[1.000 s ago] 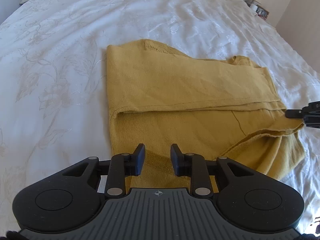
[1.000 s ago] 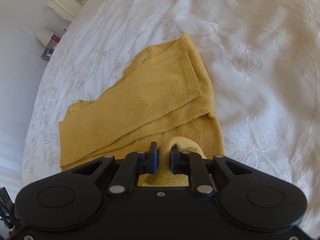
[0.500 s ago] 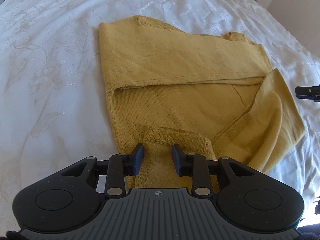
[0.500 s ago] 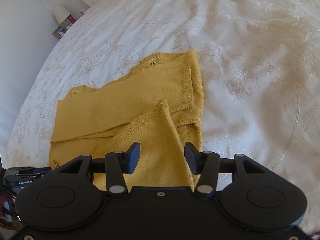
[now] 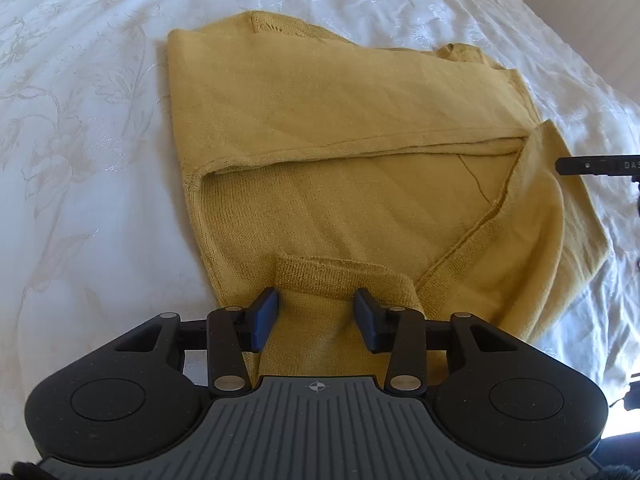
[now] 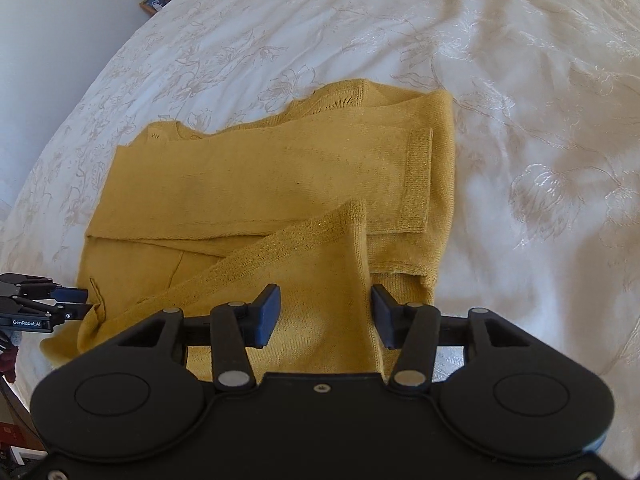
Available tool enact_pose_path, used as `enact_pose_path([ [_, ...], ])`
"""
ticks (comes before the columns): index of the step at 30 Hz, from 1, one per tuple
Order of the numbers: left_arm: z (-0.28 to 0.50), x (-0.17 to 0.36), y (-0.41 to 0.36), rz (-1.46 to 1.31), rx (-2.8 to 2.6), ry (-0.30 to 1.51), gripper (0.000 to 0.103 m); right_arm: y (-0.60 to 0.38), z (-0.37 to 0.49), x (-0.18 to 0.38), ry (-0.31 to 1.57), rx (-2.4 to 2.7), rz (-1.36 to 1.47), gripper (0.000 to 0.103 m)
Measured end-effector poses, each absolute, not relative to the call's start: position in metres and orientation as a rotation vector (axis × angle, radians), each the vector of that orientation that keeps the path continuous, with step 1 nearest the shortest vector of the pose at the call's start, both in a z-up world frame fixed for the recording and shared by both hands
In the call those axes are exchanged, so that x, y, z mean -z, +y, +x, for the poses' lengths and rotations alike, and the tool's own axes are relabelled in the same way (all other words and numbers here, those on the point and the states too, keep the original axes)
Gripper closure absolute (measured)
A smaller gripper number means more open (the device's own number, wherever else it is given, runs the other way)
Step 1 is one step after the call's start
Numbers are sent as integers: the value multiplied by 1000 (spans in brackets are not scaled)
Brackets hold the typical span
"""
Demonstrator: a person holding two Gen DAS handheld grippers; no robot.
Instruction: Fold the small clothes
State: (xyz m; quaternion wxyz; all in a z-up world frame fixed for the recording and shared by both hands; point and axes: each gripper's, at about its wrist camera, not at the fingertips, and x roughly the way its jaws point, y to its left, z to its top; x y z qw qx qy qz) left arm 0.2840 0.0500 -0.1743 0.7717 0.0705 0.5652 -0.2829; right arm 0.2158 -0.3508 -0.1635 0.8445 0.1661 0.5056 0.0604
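A mustard-yellow knitted sweater (image 5: 340, 128) lay partly folded on a white embroidered bedspread (image 5: 80, 160), its far long side already turned over the body in a straight band. Nearer the cameras the work looked unfinished: a ribbed cuff (image 5: 340, 276) lay doubled back on the knit just ahead of the left gripper (image 5: 316, 314), and a hem corner (image 6: 320, 248) sat loosely turned in at a slant ahead of the right gripper (image 6: 326, 316). By this showing the job was perhaps halfway done, with the near side still to be squared and the garment then to be folded across into a small packet.

Both tools were held low over the near edge of the sweater, pointing across the bed. The left gripper's jaws stood apart with the cuff fabric lying between them, not pinched. The right gripper's jaws were likewise spread wide over the turned-in flap, gripping nothing (whether either tool's fingers brushed the cloth could not be told). A picture frame (image 6: 156, 0) stood beyond the bed.
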Motion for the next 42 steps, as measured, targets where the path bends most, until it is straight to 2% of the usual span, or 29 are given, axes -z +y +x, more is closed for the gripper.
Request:
enact_pose_path([
  [5, 287, 168, 53, 148, 532, 1194, 62, -350, 218, 166, 1078, -138, 358, 46],
  [10, 292, 175, 47, 137, 576, 1240, 59, -350, 217, 166, 1081, -147, 359, 46],
  [13, 292, 175, 42, 133, 622, 1257, 60, -351, 216, 167, 1083, -146, 366, 46],
  [15, 291, 175, 41, 146, 627, 1249, 81, -350, 216, 169, 1083, -144, 364, 46],
  [16, 289, 175, 39, 157, 623, 1249, 97, -350, 215, 169, 1082, -143, 362, 46],
  [20, 276, 162, 37, 171, 593, 1160, 97, -348, 214, 170, 1075, -132, 358, 47],
  [21, 272, 158, 38, 168, 577, 1133, 97, -347, 213, 170, 1073, -128, 355, 49],
  [22, 267, 152, 39, 155, 557, 1099, 97, -346, 213, 170, 1072, -124, 350, 61],
  [23, 264, 146, 41, 144, 531, 1067, 97, -345, 213, 169, 1072, -121, 340, 90],
  [25, 258, 133, 46, 115, 473, 1004, 97, -341, 210, 164, 1058, -117, 308, 94],
  [35, 275, 65, 58, 66, 362, 767, 97, -353, 193, 105, 851, -30, 277, 94],
  [42, 331, 70, 43, 85, 363, 741, 97, -376, 231, 102, 807, 44, 325, 94],
])
